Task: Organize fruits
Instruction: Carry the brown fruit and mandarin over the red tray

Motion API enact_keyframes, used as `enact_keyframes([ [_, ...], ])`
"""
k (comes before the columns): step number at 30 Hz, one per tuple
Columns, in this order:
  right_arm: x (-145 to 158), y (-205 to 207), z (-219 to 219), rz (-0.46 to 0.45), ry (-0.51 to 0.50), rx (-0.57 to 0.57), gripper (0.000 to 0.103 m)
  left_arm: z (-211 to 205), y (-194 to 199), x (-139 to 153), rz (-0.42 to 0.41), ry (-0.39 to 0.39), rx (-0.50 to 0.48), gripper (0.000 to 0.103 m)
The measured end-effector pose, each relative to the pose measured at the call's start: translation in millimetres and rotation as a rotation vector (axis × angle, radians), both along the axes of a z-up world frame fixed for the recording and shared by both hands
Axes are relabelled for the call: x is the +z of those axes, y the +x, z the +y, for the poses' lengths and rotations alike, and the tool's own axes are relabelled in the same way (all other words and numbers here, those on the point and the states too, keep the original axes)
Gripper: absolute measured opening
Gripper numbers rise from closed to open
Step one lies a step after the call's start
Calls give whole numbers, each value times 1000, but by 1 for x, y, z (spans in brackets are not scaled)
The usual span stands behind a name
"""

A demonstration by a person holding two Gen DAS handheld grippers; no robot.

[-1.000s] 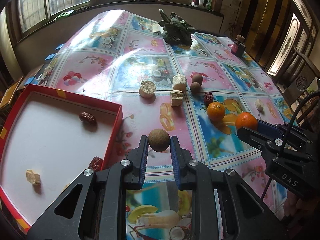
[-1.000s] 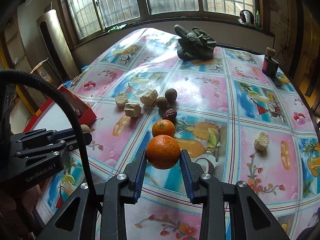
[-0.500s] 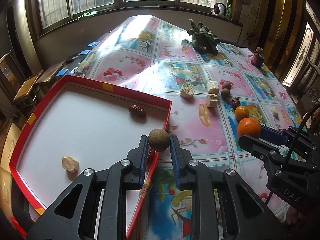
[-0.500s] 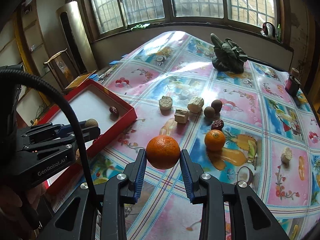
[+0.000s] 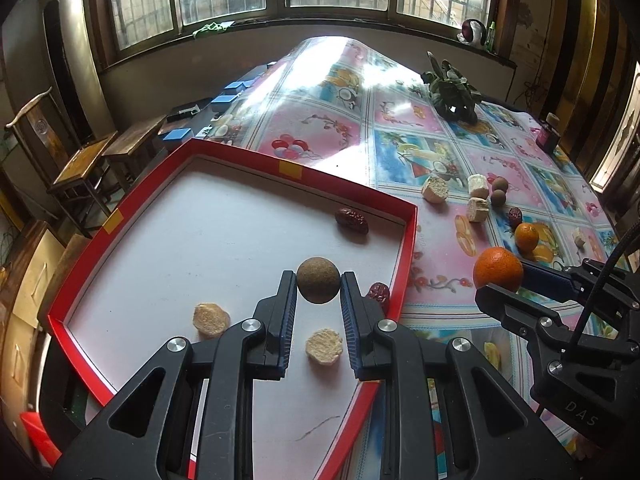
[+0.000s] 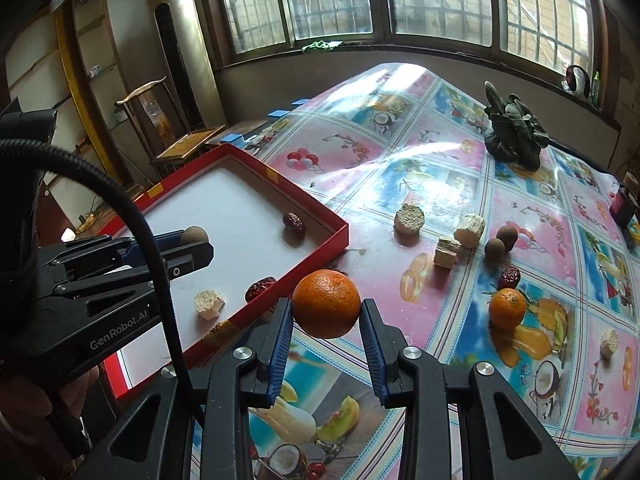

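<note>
A: In the lower middle of the left wrist view, the left gripper (image 5: 318,286) is clenched on a brown ball-shaped fruit (image 5: 318,280), dull and rough-skinned, held over the white floor of the red tray (image 5: 408,240).

B: And the right gripper (image 6: 326,310)?

A: Lower middle of its own view, grasping a bright orange (image 6: 326,304) with a pitted peel. It hangs above the tablecloth (image 6: 440,152), just outside the tray's near corner.

B: What lies in the tray?

A: A wrinkled red date (image 5: 351,221) toward the upper right wall, a second date (image 5: 379,295) against the right wall, and two pale crumbly pieces (image 5: 211,320) at the lower part.

B: Does one view give something the other does not?

A: The left view shows the whole tray floor, including the pale piece between its own fingers. The right view hides much of that floor behind the left gripper's body, but shows a pale chunk (image 6: 609,343) at the right edge beyond the loose orange (image 6: 507,307), and a hand at the lower left.

B: Which way do the held fruits point?

A: Both are round, so neither has a clear long axis. The upper date in the tray does: it runs from upper left to lower right in the left view.

B: The rest on the cloth?

A: Pale blocks, two brown fruits (image 6: 501,242) and a date (image 6: 509,277), grouped right of the tray.
</note>
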State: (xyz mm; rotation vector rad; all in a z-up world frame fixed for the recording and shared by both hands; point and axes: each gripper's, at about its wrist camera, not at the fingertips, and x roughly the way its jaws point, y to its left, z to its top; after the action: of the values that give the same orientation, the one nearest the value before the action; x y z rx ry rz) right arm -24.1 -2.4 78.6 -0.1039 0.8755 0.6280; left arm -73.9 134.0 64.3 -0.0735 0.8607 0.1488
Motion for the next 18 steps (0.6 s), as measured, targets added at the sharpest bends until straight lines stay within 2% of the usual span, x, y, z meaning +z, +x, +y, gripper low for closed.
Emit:
enact_keyframes([
  [18,-5,8,56,3,-36,106,33,64,4,-5,6,-7,127,22],
])
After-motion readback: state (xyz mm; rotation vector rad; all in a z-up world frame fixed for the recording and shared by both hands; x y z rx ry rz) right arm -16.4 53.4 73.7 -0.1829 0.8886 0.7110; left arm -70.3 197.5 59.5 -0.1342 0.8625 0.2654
